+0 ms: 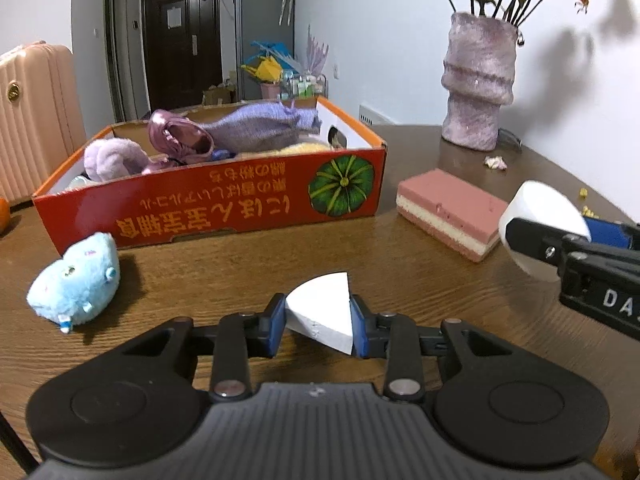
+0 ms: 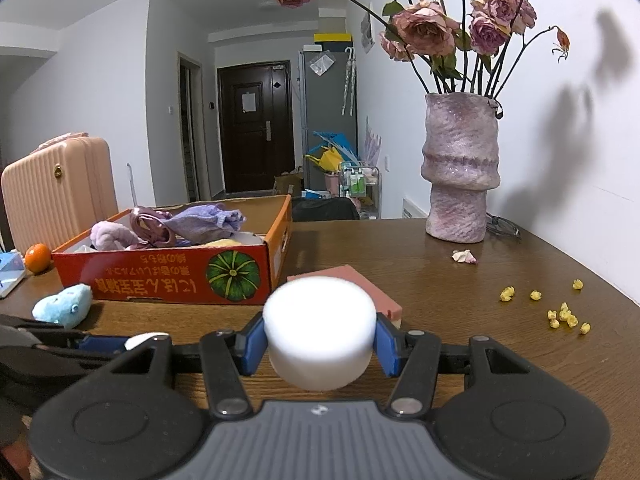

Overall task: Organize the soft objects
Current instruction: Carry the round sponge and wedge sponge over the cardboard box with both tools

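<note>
My left gripper (image 1: 318, 322) is shut on a white foam wedge (image 1: 320, 312), its blue pads pressing both flat sides just above the wooden table (image 1: 240, 264). My right gripper (image 2: 320, 338) is shut on a white foam cylinder (image 2: 320, 332), which also shows at the right of the left wrist view as the foam cylinder (image 1: 540, 216). An orange cardboard box (image 1: 224, 208) behind holds purple plush and knit items (image 1: 256, 124). A blue plush toy (image 1: 76, 280) lies left of the box front. A pink-and-white sponge block (image 1: 448, 208) lies right of the box.
A tall purple vase (image 2: 460, 168) with dried roses stands at the back right. Fallen petals (image 2: 464, 256) and yellow bits (image 2: 564, 316) dot the table on the right. An orange fruit (image 2: 38, 258) and a pink suitcase (image 2: 56, 184) are at the far left.
</note>
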A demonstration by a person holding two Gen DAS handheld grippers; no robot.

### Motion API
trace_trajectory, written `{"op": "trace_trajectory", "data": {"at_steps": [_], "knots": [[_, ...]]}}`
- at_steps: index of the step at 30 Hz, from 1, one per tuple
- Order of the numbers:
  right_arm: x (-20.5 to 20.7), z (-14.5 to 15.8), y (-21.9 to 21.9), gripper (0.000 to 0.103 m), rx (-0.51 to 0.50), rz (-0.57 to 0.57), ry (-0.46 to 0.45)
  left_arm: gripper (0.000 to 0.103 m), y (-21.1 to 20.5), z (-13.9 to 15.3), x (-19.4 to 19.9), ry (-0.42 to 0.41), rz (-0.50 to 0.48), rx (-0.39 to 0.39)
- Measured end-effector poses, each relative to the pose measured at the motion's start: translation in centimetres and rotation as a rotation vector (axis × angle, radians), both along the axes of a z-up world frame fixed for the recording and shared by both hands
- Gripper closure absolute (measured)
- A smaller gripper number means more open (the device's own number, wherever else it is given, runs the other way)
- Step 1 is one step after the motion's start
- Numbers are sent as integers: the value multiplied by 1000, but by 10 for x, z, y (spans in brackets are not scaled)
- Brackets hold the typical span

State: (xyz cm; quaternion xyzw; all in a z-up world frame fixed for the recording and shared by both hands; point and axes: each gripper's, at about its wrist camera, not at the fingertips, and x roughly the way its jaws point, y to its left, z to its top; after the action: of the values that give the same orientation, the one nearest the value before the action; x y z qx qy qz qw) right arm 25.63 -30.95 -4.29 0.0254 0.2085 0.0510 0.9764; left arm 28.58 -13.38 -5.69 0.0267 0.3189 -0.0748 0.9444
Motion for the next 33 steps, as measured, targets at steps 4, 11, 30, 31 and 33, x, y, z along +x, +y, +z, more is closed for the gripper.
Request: {"op": "trace_trajectory", "data": {"at_steps": [4, 11, 30, 31, 33], "knots": [[-2, 1, 2, 49, 3, 17, -24, 69, 4, 8, -8, -37, -4, -10], [-7, 2, 12, 49, -8, 40, -76, 69, 13, 25, -23, -114, 5, -25], [-12, 6, 52, 49, 16, 14, -130, 69, 66, 47, -40, -190, 116, -54], [-11, 6, 54, 49, 17, 12, -130, 69, 69, 48, -41, -193, 120, -54], [-11, 7, 59, 49, 14, 10, -134, 69, 73, 49, -43, -200, 126, -52]]}}
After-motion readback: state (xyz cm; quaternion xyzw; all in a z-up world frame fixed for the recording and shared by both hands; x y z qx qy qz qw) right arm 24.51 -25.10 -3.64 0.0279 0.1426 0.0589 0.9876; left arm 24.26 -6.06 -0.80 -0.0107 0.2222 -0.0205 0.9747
